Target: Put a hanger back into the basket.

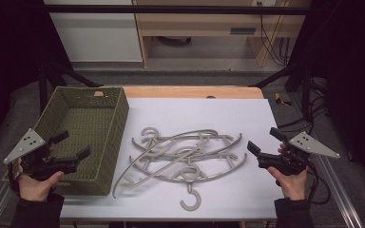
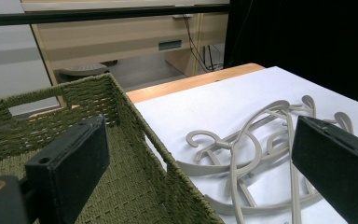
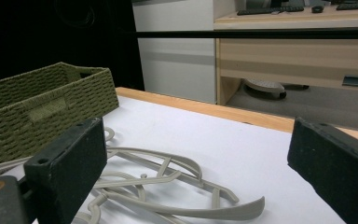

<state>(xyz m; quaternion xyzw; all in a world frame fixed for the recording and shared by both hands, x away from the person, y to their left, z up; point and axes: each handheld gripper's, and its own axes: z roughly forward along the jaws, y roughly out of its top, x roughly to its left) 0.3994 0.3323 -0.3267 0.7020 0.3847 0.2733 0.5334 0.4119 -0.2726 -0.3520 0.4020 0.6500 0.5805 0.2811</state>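
A tangled pile of several beige plastic hangers (image 1: 180,159) lies on the white table top (image 1: 204,114), also seen in the left gripper view (image 2: 256,154) and the right gripper view (image 3: 168,186). A green woven basket (image 1: 83,137) stands empty at the table's left side. My left gripper (image 1: 71,145) hovers open over the basket's near part, with nothing between its jaws. My right gripper (image 1: 263,140) is held open at the table's right, a little right of the hangers, also holding nothing.
A wooden desk (image 1: 204,28) and a white cabinet (image 1: 95,33) stand beyond the table's far edge. Black frame bars (image 1: 171,9) run above and beside the table. Cables (image 1: 321,190) trail by the right edge.
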